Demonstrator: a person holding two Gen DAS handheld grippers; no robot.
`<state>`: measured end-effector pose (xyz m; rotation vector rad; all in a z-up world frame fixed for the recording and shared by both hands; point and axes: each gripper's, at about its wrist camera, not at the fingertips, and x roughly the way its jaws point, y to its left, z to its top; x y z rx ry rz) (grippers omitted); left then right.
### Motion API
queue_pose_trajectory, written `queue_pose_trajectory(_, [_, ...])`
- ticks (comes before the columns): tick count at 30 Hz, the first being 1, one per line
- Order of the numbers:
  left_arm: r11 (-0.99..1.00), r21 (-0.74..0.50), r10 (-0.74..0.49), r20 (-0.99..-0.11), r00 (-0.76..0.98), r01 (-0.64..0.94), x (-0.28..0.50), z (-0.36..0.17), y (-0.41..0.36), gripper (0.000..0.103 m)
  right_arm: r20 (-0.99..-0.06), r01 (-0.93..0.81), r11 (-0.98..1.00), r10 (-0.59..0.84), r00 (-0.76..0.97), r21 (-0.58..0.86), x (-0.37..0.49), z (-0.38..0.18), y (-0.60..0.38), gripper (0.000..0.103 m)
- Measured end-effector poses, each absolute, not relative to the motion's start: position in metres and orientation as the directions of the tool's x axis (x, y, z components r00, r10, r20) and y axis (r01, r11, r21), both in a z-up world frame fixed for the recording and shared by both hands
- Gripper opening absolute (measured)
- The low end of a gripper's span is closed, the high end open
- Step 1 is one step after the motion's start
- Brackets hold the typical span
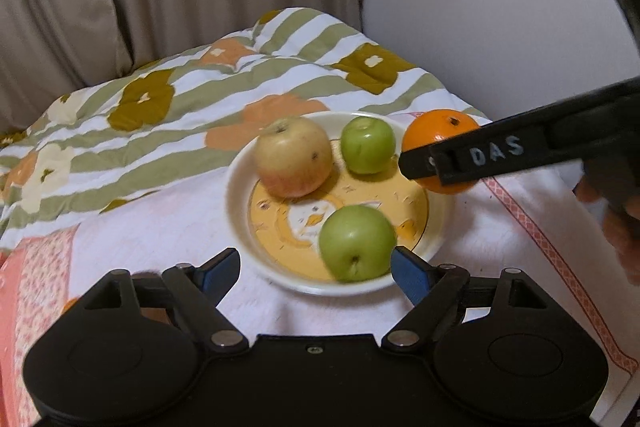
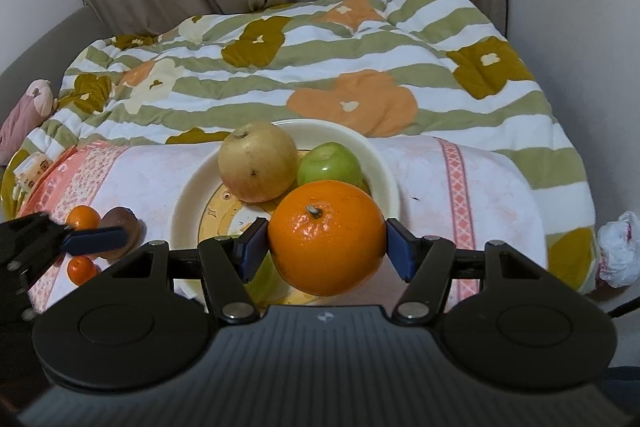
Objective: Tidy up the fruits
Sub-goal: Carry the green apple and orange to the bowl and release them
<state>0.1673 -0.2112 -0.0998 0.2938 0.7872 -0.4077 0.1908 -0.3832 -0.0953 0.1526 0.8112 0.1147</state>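
Three fruits sit in the plate (image 1: 240,187) on the bed, and the right tongs (image 2: 326,241) squeeze the orange (image 2: 326,237) just above its rim — next comes a gentle drop-in — while the left tongs (image 1: 316,267) wait open beside it.

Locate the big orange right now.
Clamped in the right gripper, the orange sits at the plate's right rim, beside the far green apple.
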Motion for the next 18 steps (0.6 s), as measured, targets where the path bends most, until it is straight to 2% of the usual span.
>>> queue_pose_trajectory(18, [0.919, 0.125, -0.171, -0.727, 0.665, 0.373, 0.168, -0.104, -0.192, 0.086, -0.741, -0.035, 0.977, 0.182, 0.646, 0.210, 0.221, -0.131, -0.375, 0.077])
